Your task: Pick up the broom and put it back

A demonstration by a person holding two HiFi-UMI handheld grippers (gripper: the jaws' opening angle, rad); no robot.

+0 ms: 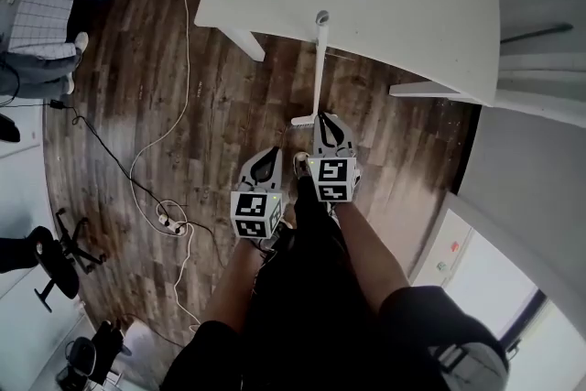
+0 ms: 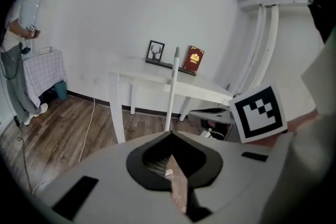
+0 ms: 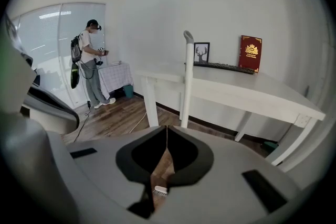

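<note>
Tools first: the left tool [image 1: 272, 153] and the right tool [image 1: 328, 118] are hanging side by side over the wooden floor [image 1: 183, 133], each pressing its jaws together on nothing. The white table [image 1: 394, 14] is standing ahead of them at twelve o'clock. The broom [image 1: 319, 73] is leaning upright against the table's near edge, its head sitting on the floor. From the right tool it is standing at twelve o'clock, just beyond the tips and apart from them. From the left tool it is standing at about one o'clock. A white cable [image 1: 186, 37] is trailing across the floor at ten o'clock. A red book [image 2: 193, 59] and a small picture frame [image 2: 155, 51] are standing at the table's far side.
</note>
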